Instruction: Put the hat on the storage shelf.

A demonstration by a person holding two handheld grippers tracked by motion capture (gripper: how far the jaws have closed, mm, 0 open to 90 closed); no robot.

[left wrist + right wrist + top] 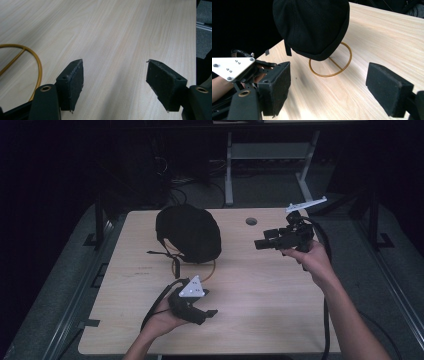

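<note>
**benchrat:** Right gripper [265, 242] in the high view is held up to the right of the black cap [189, 232], jaws aimed at it and apart, nothing between them. Cap sits on a gold wire stand [176, 266] toward the far left of the table [260, 320]. Left gripper [207, 314] is parked in front of the cap, close to the person's edge, also holding nothing.

**wirefan:** And the gripper cams?

**benchrat:** Left gripper view: both pads [72, 82] spread wide over bare wood, with just a bit of the stand's ring [37, 67] off to one side. Right gripper view is the interesting one. Cap [312, 27] is straight ahead and fills the top, ring base [329, 73] under it, jaws gaping with the cap well beyond them. The left gripper's grey plate [230, 67] pokes in beside it.

**wirefan:** So approach phase?

**benchrat:** That's my read, lining up to take the cap off the stand. Next it needs to come in at the cap's lower rim and pinch fabric only, not the wire. Lifting straight up matters, or the light stand probably tips. The left one could pin the ring.
</note>
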